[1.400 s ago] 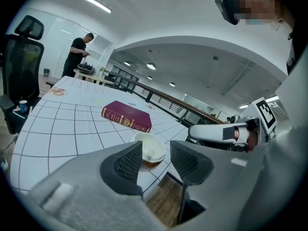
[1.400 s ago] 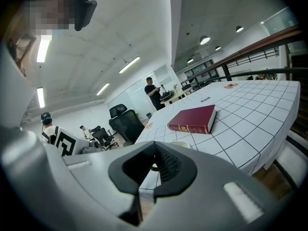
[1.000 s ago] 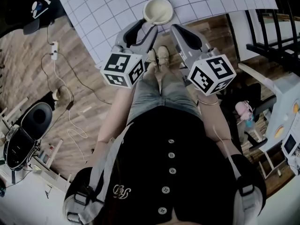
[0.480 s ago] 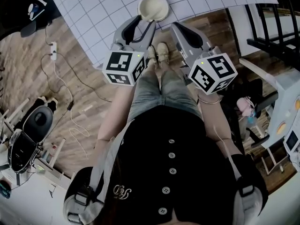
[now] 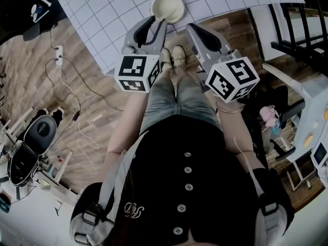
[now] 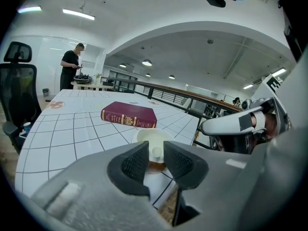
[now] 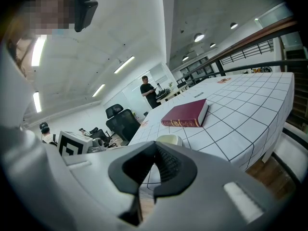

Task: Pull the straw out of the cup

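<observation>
A cream cup stands at the near edge of the white gridded table. In the left gripper view a thick white straw rises from the cup. My left gripper has just been closing, and its pads now sit against the straw's sides. In the head view my left gripper reaches the cup's near rim, and the straw does not show there. My right gripper hangs just right of the cup, shut and empty. Its own view has the cup just beyond my right gripper.
A dark red book lies on the table behind the cup, also seen as the book from the right. A black office chair and a standing person are at the far side. Cables trail over the wooden floor.
The left gripper's jaws have narrowed at the cup's rim and its marker cube has rolled a little. The right gripper has stayed put.
</observation>
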The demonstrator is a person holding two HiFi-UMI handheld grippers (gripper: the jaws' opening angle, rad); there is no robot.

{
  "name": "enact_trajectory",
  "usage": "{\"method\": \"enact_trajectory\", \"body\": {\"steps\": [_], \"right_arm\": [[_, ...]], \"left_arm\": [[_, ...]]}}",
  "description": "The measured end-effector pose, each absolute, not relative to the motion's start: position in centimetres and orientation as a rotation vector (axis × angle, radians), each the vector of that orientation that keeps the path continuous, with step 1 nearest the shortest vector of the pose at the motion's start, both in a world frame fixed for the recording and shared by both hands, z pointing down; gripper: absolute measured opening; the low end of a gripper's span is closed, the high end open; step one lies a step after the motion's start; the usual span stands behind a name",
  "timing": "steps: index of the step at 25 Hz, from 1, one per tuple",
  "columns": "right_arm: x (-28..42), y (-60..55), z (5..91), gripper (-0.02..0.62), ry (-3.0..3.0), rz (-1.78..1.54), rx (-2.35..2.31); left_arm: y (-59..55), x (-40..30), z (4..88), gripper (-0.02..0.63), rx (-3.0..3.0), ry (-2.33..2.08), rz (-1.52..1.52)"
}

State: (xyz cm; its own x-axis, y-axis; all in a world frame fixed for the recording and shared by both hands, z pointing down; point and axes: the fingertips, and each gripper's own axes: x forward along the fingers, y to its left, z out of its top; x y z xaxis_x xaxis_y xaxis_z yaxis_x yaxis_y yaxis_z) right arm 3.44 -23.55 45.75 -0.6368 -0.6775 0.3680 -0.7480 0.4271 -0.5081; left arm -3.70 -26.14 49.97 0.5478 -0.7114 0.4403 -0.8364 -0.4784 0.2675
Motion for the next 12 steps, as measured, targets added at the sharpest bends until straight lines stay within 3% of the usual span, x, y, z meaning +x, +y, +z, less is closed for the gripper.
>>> {"method": "enact_trajectory", "body": {"steps": [6,12], "right_arm": [[3.46,-23.68,45.44,0.0,-2.564,0.991,1.293],[3.6,-24.01,44.93,0.0,-2.571,0.976,1.306]], "left_arm": [[-26.06,-3.23,49.73,0.05,2.355,-1.238,0.381],[-26.21,-3.13,49.61,0.048,2.361,-1.225,0.377]]}}
